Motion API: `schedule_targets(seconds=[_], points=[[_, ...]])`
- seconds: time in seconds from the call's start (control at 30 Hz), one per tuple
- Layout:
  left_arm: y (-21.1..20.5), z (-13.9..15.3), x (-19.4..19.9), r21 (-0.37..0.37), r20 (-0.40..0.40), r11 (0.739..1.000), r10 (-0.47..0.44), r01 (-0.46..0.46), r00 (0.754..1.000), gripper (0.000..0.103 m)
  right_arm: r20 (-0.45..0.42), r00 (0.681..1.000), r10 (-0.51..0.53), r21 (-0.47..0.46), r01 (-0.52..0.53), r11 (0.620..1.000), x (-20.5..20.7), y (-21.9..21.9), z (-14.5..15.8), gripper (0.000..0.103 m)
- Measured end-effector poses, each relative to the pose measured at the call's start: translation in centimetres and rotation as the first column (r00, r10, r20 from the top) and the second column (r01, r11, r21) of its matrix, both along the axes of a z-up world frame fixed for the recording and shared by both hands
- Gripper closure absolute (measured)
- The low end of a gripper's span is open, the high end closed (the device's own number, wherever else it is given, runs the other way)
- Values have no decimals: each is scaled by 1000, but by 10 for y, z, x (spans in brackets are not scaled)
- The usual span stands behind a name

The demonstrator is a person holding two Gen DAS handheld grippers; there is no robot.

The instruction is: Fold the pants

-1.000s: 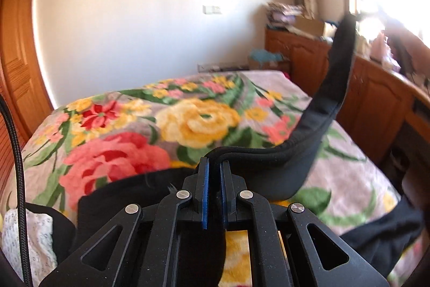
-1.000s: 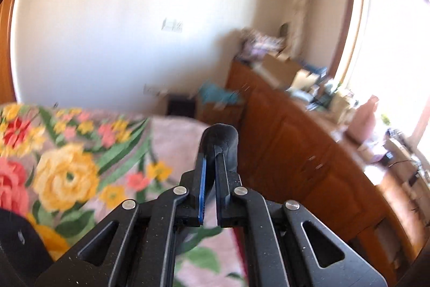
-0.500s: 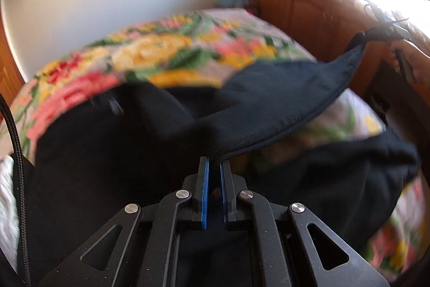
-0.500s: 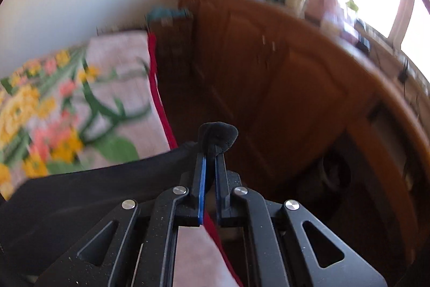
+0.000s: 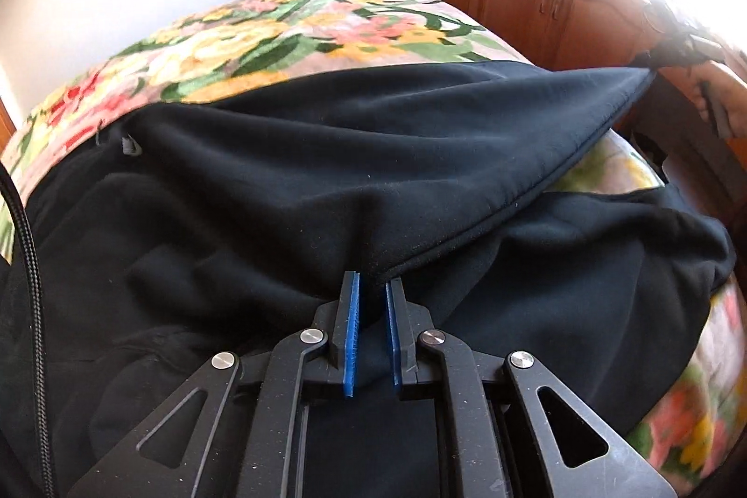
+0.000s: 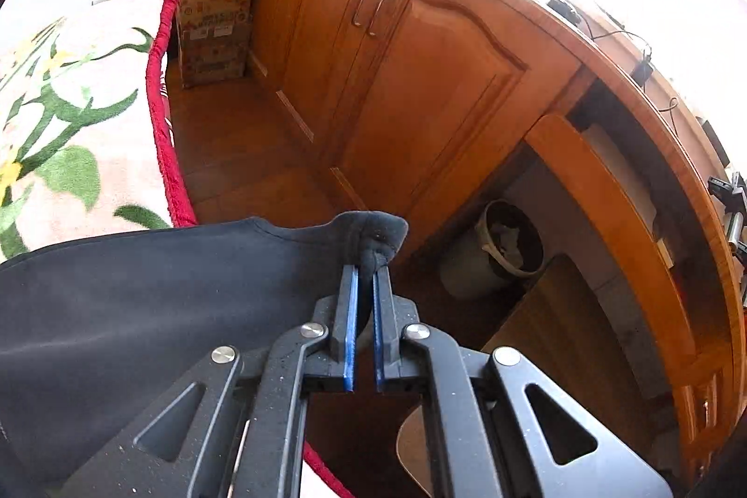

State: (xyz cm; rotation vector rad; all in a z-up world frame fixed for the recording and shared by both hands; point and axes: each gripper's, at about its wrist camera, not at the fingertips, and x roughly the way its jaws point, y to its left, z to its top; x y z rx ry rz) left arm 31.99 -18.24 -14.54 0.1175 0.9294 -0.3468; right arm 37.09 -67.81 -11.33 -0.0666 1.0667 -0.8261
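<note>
Left wrist view: the black pants (image 5: pixel 289 171) lie spread over the flowered bedspread (image 5: pixel 299 26), one layer drawn taut from the left gripper (image 5: pixel 372 288) toward the far right corner, where the other gripper is lost in window glare. The left jaws are opening, with the folded edge between the blue pads and seemingly no longer pinched. If this edge drops before the stretched layer settles flat, the fold could land skewed or bunch over the lump of cloth beneath.

Right wrist view: the right gripper (image 6: pixel 366 271) is clamped on a bunched corner of the pants, held out past the red edge of the bed (image 6: pixel 161 124), above the floor beside the wooden cabinets (image 6: pixel 420 78) and a waste bin (image 6: pixel 504 246). Released here, that corner would likely slide off the mattress and drag the fold with it.
</note>
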Motion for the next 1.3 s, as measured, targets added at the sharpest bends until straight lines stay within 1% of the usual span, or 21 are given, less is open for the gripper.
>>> schedule_targets(seconds=[0.03, 0.1, 0.17, 0.2, 0.23, 0.27, 0.3, 0.33, 0.4, 0.43, 0.47, 0.53, 0.57, 0.67, 0.73, 0.83, 0.9, 1.0, 1.13, 1.23, 1.3], points=[[3, 2, 2, -27, -4, 1000, 10, -10, 1000, 91, 2, 1000, -2, 7, 2, 1000, -1, 1, 0, 97], [15, 6, 2, -76, -13, 997, 28, -29, 1000, 89, 5, 1000, 4, 52, -5, 999, -7, 6, -4, 97], [26, 12, 1, -112, -32, 993, 32, -35, 999, 83, -4, 999, 33, 74, -33, 997, -9, 18, -10, 95], [32, 17, 0, -116, -31, 993, 35, -38, 999, 77, -5, 999, 49, 82, -49, 995, -11, 25, -13, 92], [39, 23, -2, -119, -17, 992, 38, -40, 999, 74, -1, 998, 57, 84, -57, 995, -15, 33, -12, 91], [46, 29, -5, -118, 4, 992, 43, -42, 999, 73, 17, 998, 67, 93, -68, 993, -19, 40, -10, 86], [53, 34, -8, -119, 19, 992, 46, -44, 999, 67, 35, 996, 80, 101, -83, 991, -22, 49, -8, 80], [62, 41, -11, -122, 29, 991, 50, -46, 998, 57, 57, 993, 101, 113, -107, 988, -29, 62, -3, 77], [82, 55, -21, -128, 46, 990, 64, -58, 997, 49, 83, 987, 139, 132, -149, 980, -34, 82, 2, 68], [94, 63, -28, -128, 58, 989, 75, -67, 995, 45, 92, 983, 162, 134, -173, 976, -37, 97, 6, 65], [104, 70, -38, -124, 71, 989, 86, -77, 994, 42, 107, 976, 192, 140, -206, 968, -41, 113, 11, 60], [128, 86, -51, -123, 96, 987, 114, -102, 989, 36, 154, 955, 254, 168, -278, 946, -47, 151, 20, 59], [142, 94, -59, -124, 105, 985, 129, -116, 986, 35, 171, 946, 277, 176, -306, 936, -50, 166, 24, 59], [185, 114, -84, -97, 141, 981, 180, -167, 974, 35, 238, 907, 348, 227, -400, 888, -61, 228, 32, 55], [216, 125, -99, -70, 173, 976, 214, -204, 961, 35, 269, 881, 389, 263, -455, 850, -66, 270, 33, 55], [258, 132, -120, -70, 169, 972, 233, -224, 958, 35, 315, 831, 458, 304, -546, 781, -73, 349, 29, 55], [288, 132, -135, -54, 169, 968, 251, -245, 953, 35, 338, 808, 482, 346, -583, 735, -75, 392, 22, 55], [331, 128, -154, -25, 169, 958, 287, -287, 943, 35, 366, 769, 524, 395, -638, 661, -83, 465, 9, 55], [373, 112, -176, 6, 160, 945, 321, -326, 933, 35, 369, 696, 616, 432, -716, 549, -94, 564, -14, 55], [398, 95, -187, 14, 131, 936, 348, -352, 928, 35, 357, 658, 663, 454, -742, 493, -101, 618, -36, 55], [414, 82, -192, 15, 109, 929, 367, -371, 924, 35, 345, 641, 686, 459, -753, 473, -106, 646, -46, 55]])
